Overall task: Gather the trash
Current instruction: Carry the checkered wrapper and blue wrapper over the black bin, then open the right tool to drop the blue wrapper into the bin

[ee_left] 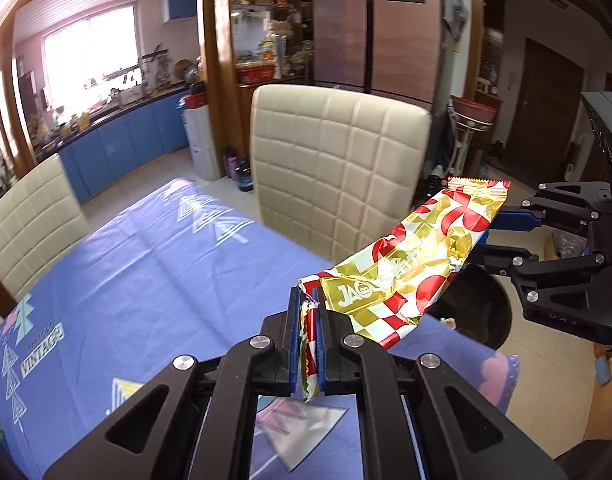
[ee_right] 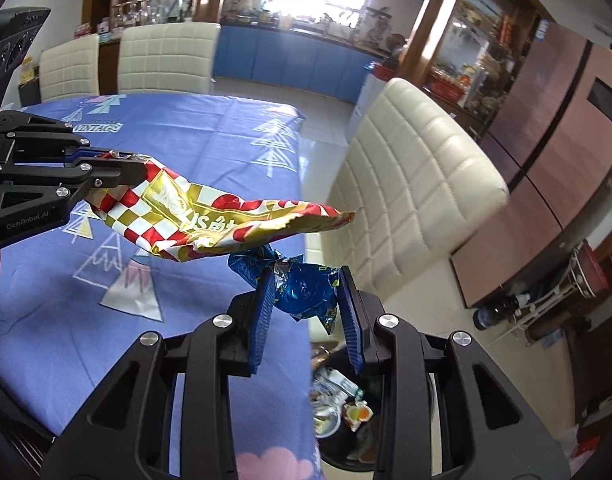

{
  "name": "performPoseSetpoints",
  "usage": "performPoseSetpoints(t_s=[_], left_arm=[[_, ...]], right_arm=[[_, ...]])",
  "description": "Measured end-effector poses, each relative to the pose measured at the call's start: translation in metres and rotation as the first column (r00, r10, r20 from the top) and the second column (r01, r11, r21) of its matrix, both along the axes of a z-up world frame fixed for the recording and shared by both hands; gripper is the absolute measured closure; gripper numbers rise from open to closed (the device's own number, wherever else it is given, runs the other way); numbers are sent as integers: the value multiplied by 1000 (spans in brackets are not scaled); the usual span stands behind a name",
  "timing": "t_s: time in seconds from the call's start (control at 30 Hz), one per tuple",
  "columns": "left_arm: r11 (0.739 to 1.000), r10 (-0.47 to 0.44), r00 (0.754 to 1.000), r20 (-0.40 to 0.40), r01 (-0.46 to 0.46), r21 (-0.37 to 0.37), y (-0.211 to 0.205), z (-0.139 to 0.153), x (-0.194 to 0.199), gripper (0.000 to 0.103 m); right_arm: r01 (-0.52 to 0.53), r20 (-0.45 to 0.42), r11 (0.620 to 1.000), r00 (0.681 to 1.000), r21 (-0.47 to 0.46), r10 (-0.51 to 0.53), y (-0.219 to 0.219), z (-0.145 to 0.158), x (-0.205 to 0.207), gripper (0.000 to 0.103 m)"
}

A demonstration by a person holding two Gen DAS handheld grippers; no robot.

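My left gripper [ee_left: 308,306] is shut on one end of a gold, red and white snack wrapper [ee_left: 418,264], held in the air above the table's edge. The wrapper also shows in the right wrist view [ee_right: 217,220], with the left gripper [ee_right: 117,166] at far left. My right gripper [ee_right: 306,276] holds a crumpled blue foil wrapper [ee_right: 306,286] between its blue pads [ee_right: 261,312], just past the table's edge, above a black trash bin [ee_right: 346,400]. In the left wrist view the right gripper [ee_left: 490,236] sits behind the gold wrapper, over the bin [ee_left: 486,316].
A table with a blue patterned cloth [ee_left: 137,272] fills the left. Cream padded chairs [ee_left: 338,176] stand around it. The bin holds several pieces of trash [ee_right: 358,414]. A kitchen counter with blue cabinets [ee_left: 117,144] and a fridge [ee_right: 554,152] stand behind.
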State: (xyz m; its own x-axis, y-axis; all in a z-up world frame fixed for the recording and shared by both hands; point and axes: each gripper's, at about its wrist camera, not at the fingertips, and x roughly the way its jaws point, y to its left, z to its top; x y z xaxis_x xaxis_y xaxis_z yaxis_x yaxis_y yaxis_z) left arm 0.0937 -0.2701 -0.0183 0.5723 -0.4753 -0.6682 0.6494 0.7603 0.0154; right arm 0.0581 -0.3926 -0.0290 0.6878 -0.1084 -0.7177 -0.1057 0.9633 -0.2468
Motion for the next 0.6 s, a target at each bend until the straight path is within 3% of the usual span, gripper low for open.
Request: performPoseSetpoints(t_s=[0.27, 0.6], left_arm=[[990, -140, 990, 9, 139, 8, -64, 3, -15, 97], [973, -231, 973, 3, 231, 14, -114, 4, -18, 97]], right_arm=[[101, 3, 995, 995, -14, -101, -47, 4, -21, 69], [212, -4, 977, 977, -14, -212, -96, 1, -40, 69]])
